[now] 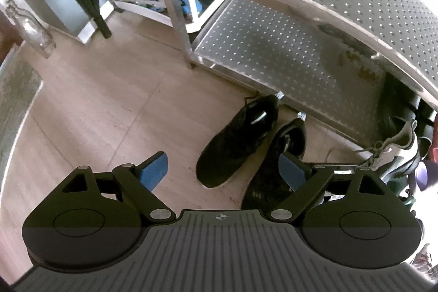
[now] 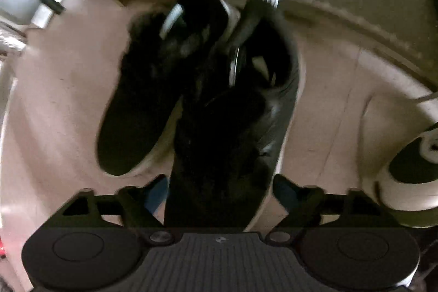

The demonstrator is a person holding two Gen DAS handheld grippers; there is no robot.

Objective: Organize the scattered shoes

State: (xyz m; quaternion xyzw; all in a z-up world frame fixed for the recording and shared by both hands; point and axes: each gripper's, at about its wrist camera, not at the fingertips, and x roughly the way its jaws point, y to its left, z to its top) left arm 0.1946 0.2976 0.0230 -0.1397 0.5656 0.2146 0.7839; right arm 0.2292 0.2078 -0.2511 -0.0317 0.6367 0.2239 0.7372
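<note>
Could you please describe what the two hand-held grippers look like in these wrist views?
Both look alike. The left hand-held gripper has a grey ribbed body, two black round housings, black linkage arms with silver pivots, and blue pads. The right hand-held gripper, blurred, shows the same build. No cables or sleeves show.

You have the two black knit sneakers side by side on the pale wood-plank floor (image 1: pixel 95 106) — the left black sneaker (image 1: pixel 236 140) just beside the right black sneaker (image 1: pixel 273 171), heels toward the perforated metal rack's lower shelf (image 1: pixel 287 59). A white-and-green sneaker (image 1: pixel 397 155) lies farther right; a clear glass bottle (image 1: pixel 31 30) stands far left.
</note>
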